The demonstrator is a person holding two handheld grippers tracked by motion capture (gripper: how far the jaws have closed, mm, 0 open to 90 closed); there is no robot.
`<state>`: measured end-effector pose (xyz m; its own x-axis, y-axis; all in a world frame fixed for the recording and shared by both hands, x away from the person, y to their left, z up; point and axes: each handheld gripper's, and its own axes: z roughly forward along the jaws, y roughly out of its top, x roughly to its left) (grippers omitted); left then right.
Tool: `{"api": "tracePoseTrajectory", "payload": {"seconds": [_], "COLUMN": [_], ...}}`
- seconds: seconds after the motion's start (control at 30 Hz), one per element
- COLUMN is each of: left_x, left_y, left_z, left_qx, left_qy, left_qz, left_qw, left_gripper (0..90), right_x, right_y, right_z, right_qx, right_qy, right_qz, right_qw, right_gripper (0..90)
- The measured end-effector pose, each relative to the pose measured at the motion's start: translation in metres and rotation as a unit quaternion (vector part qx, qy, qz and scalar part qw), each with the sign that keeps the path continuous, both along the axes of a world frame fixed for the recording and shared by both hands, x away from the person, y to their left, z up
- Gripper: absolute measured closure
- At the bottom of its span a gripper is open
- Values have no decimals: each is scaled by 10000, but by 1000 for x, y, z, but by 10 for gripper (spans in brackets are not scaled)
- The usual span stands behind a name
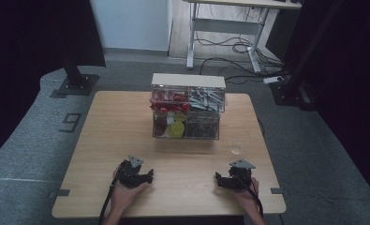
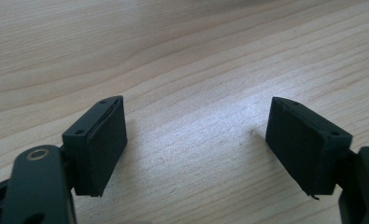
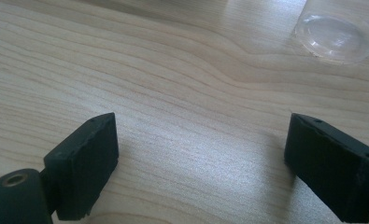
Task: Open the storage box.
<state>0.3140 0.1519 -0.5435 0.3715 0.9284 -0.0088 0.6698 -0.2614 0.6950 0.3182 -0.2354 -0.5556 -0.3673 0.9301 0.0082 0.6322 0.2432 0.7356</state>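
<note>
Two grippers, both mine, resting low at the near edge of the wooden table (image 1: 107,140). My left gripper (image 1: 151,177) sits near-left, held in my left hand (image 1: 124,193), grey three-cornered plate on top, cable trailing back off the near edge. My right gripper (image 1: 217,179) sits near-right in my right hand (image 1: 242,194), same plate, cable running back along my wrist. The two tips point toward each other across the bare middle of the table, well apart.

Left gripper view: my left gripper (image 2: 196,140) spread wide, nothing between the jaws, just wood grain under them. Black pads (image 2: 102,149) look close to the tabletop; contact or not, cannot tell.

Right gripper view: my right gripper (image 3: 196,163) also spread wide and empty, wood below. A clear glass (image 3: 334,32) shows at the top right corner, beyond the jaws, apart from them.

High view: that clear glass (image 1: 239,143) stands upright on the right side of the table, just beyond my right gripper, near the right front corner of the box. A clear plastic drawer box (image 1: 188,108) sits at the far middle of the table, pale lid on top, two rows of compartments. Upper left holds red pieces, upper right holds grey-white pieces, lower left has yellow, white and red bits, lower right looks dark, contents too small to tell.

Beyond the table: grey carpet, a white desk frame with cables on the floor, dark curtains both sides.
</note>
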Motion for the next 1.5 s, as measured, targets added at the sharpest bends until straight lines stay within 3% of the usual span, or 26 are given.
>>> {"api": "tracePoseTrajectory", "payload": {"seconds": [0.33, 0.4, 0.7, 1.07, 1.5], "left_x": [-11, -12, -16, -11, 0], "left_y": [6, 9, 12, 4, -5], "left_z": [19, 23, 41, 63, 67], "left_qx": [-187, -304, -454, -545, -601], "left_qy": [-388, -431, -521, -645, -636], "left_qz": [54, 45, 138, -149, -280], "left_qw": [9991, 9986, 9975, 9963, 9958], "left_gripper": [306, 334, 437, 606, 760], "right_x": [0, 0, -1, -1, -1], "right_y": [0, 0, 0, 0, 0], "right_z": [0, 0, 0, 0, 0], "right_qx": [1, 1, 8, 5, 14], "right_qy": [-28, -30, -38, -41, -40], "right_qz": [-28, -26, -14, -59, -56], "right_qw": [10000, 10000, 10000, 10000, 10000], "right_gripper": [123, 126, 133, 136, 139]}}
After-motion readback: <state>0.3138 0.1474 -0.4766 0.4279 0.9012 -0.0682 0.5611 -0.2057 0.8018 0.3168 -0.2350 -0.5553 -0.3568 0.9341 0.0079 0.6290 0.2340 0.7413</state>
